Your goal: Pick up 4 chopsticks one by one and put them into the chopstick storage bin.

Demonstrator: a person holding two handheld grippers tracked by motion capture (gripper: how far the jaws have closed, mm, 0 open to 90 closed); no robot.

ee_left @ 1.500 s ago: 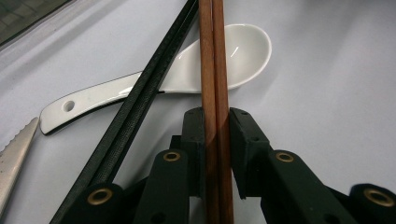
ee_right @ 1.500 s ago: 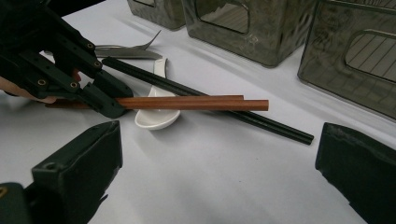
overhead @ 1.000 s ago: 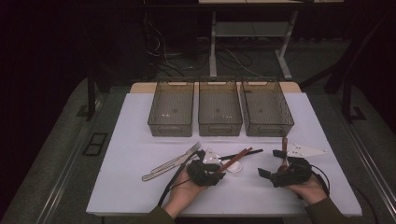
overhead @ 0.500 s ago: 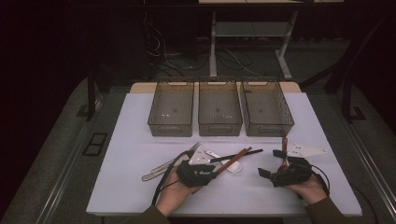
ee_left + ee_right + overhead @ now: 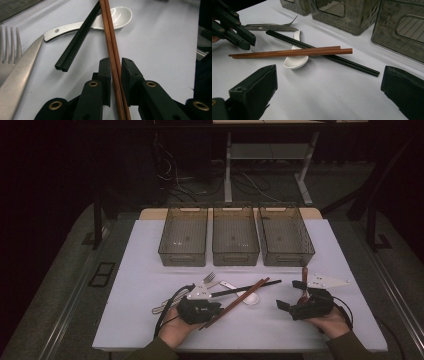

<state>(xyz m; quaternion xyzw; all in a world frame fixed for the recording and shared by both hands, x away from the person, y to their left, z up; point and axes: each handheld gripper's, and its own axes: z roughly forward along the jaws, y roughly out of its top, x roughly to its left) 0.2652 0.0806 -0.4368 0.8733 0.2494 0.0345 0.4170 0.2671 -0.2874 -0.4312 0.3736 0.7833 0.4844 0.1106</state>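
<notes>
A pair of brown chopsticks (image 5: 240,297) lies slantwise on the white table, across a black pair (image 5: 250,288) and a white spoon (image 5: 247,298). My left gripper (image 5: 219,309) sits at their near end. In the left gripper view its jaws (image 5: 115,61) are drawn in tight on either side of the brown chopsticks (image 5: 110,37), beside the black pair (image 5: 77,42) and the spoon (image 5: 117,15). My right gripper (image 5: 291,295) is held off to the right, open and holding nothing (image 5: 328,100). It faces the brown chopsticks (image 5: 294,52), the spoon (image 5: 295,61) and the left gripper (image 5: 249,41).
Three see-through grey bins (image 5: 183,257) (image 5: 235,257) (image 5: 287,259) stand in a row at the back of the table (image 5: 140,270). A fork (image 5: 209,278) and a knife (image 5: 167,307) lie left of the left gripper, also in its view (image 5: 15,82).
My left gripper has slid left and slightly toward the person, to the near end of the brown chopsticks. The right gripper has stayed where it was.
</notes>
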